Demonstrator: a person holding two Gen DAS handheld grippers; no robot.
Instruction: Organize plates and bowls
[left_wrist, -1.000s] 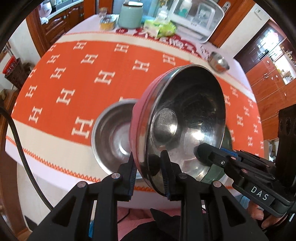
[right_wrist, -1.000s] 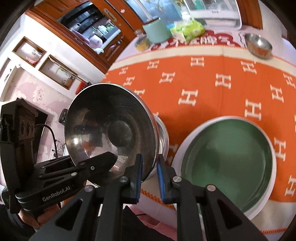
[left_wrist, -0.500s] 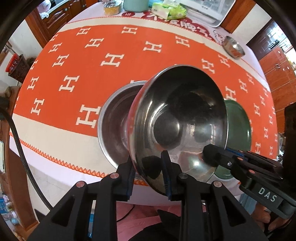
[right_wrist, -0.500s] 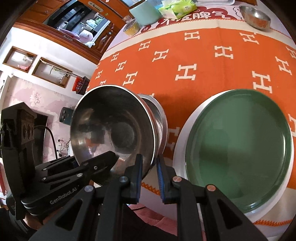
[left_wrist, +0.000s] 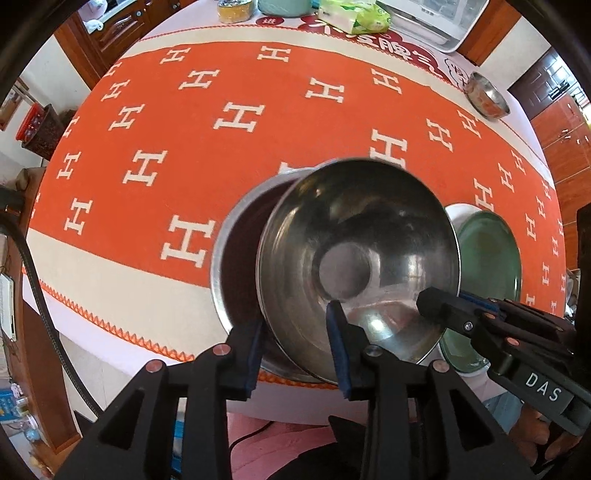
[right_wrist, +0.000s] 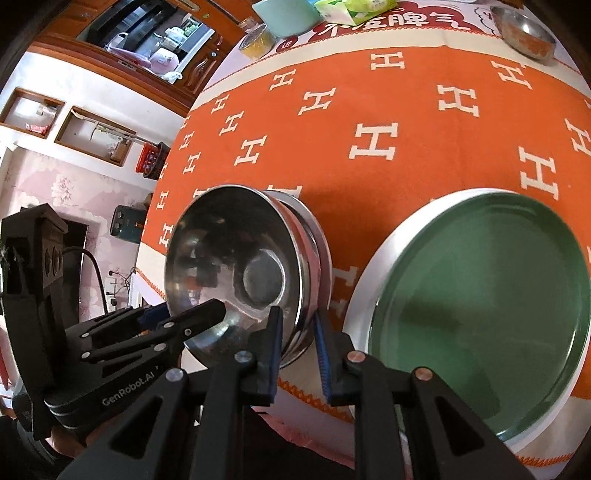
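On the round table, an orange cloth (left_wrist: 229, 155) patterned with white H shapes is covering most of the top, with a cream band and a zigzag orange hem running along the near edge. A steel bowl (left_wrist: 354, 258) is sitting tilted inside a larger steel bowl (left_wrist: 236, 266) near that edge, just beside a green plate (right_wrist: 480, 302) with a white rim. The left gripper (left_wrist: 295, 347) is straddling the tilted bowl's near rim, and its jaws have just been opening, so the pads are standing clear on either side of the metal. The right gripper (right_wrist: 297, 339) is doing the same at the opposite rim, its jaws also having just been opening and sitting slightly apart around the bowl wall. At the far side a small steel bowl (left_wrist: 485, 98), a pale green pot (right_wrist: 284, 13), a packet of tissues (left_wrist: 354, 16) and a white tray (left_wrist: 439, 18) are standing. Wooden cabinets (right_wrist: 147, 33) and pink floral wallpaper (right_wrist: 66, 184) are showing around the room.
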